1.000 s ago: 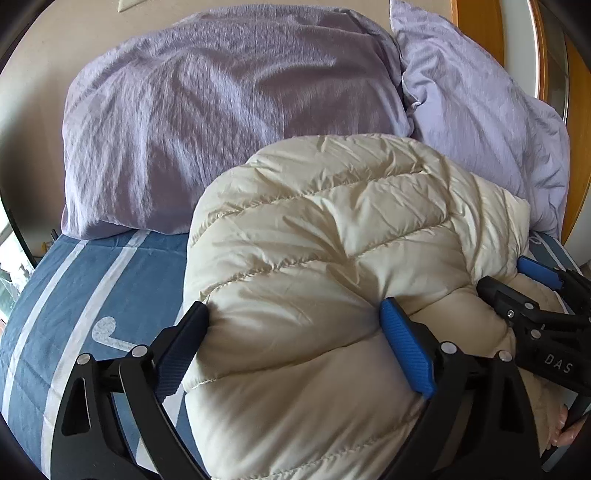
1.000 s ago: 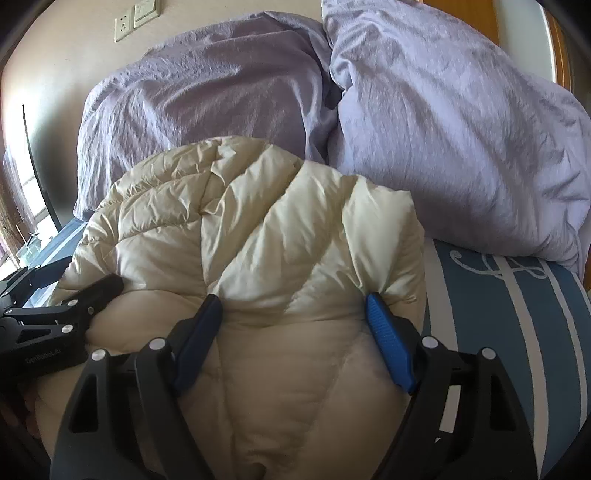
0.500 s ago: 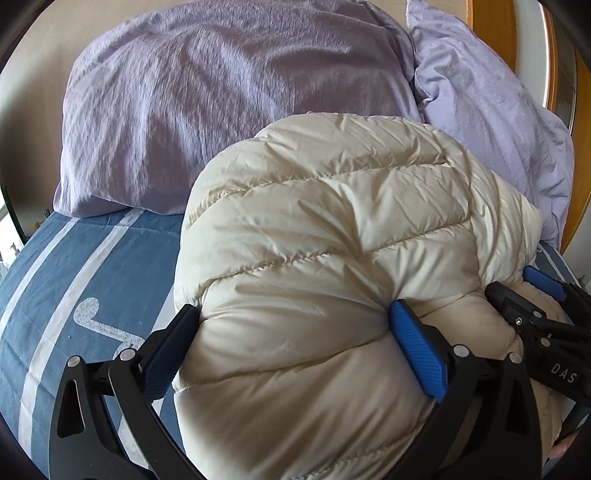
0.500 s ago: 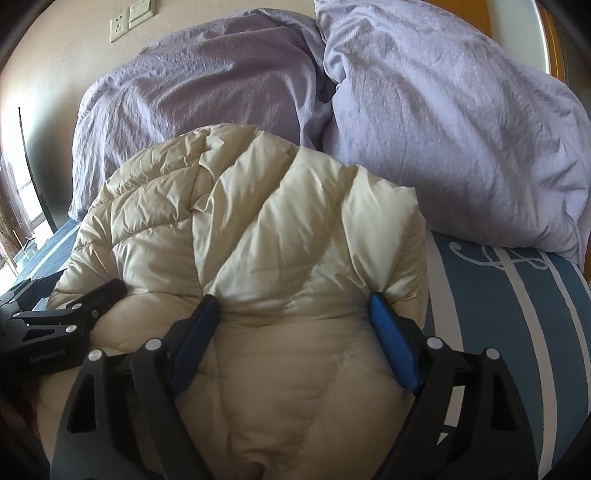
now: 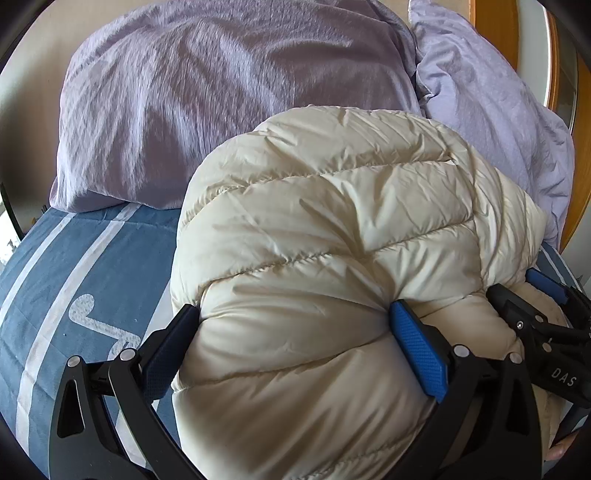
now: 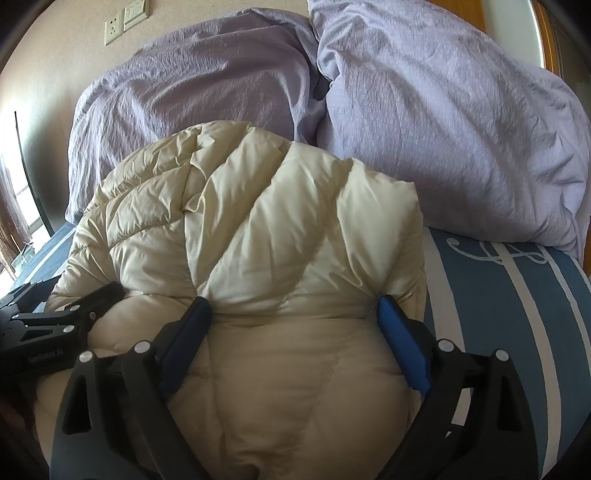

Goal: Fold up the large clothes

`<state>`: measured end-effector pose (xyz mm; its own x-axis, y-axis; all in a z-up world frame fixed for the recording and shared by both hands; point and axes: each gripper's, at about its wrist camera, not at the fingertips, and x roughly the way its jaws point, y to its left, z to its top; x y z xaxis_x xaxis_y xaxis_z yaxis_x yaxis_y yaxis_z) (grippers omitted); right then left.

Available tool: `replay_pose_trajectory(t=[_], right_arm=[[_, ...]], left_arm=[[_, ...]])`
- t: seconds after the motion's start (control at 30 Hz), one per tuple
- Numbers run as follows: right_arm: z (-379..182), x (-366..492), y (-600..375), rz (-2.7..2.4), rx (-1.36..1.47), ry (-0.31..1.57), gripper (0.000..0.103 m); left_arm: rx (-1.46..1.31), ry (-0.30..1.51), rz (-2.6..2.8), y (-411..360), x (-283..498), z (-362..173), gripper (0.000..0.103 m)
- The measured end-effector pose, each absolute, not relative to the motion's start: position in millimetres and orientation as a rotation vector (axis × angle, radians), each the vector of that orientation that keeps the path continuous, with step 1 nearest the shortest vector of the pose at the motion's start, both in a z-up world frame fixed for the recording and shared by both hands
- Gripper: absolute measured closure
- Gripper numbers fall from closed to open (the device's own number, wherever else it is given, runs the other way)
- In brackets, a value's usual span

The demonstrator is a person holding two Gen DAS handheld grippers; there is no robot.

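Observation:
A cream quilted puffer jacket lies bunched on the blue striped bed; it also fills the right wrist view. My left gripper straddles the jacket's left part, its wide-set jaws pressing into the puffy fabric on both sides. My right gripper holds the jacket's right part the same way. The right gripper shows at the right edge of the left wrist view. The left gripper shows at the left edge of the right wrist view. The jacket's lower part is hidden behind the grippers.
Two lilac pillows lean against the wall right behind the jacket. The blue bedspread with white stripes shows on both sides. A wooden frame stands at the far right. Wall sockets are above the left pillow.
Both grippers have carried the jacket forward toward the pillows; the jacket and pillows look closer and larger. The grip on the fabric has not changed.

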<state>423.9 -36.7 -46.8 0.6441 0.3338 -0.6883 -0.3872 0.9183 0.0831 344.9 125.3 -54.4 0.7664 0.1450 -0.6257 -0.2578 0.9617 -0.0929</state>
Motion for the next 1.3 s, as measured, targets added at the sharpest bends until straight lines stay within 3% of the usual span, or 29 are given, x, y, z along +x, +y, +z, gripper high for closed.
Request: replay_pose_trajectory(t=[0.13, 0.97, 1.3], right_arm=[[-47.7, 425.2, -38.5, 0.399, -0.062, 0.773, 0.002], [-46.2, 424.5, -41.4, 0.403, -0.043, 0.762, 0.002], [-1.0, 387.0, -67.5, 0.304, -0.038, 0.765, 0.002]], left_arm=[[-0.192, 0.661, 0.217, 127.7, 344.9, -55.1, 0.001], [-0.252, 0.644, 0.211, 132.1, 340.5, -57.4, 0.001], [-0.212, 0.651, 0.253, 123.2, 289.9, -27.1, 0.001]])
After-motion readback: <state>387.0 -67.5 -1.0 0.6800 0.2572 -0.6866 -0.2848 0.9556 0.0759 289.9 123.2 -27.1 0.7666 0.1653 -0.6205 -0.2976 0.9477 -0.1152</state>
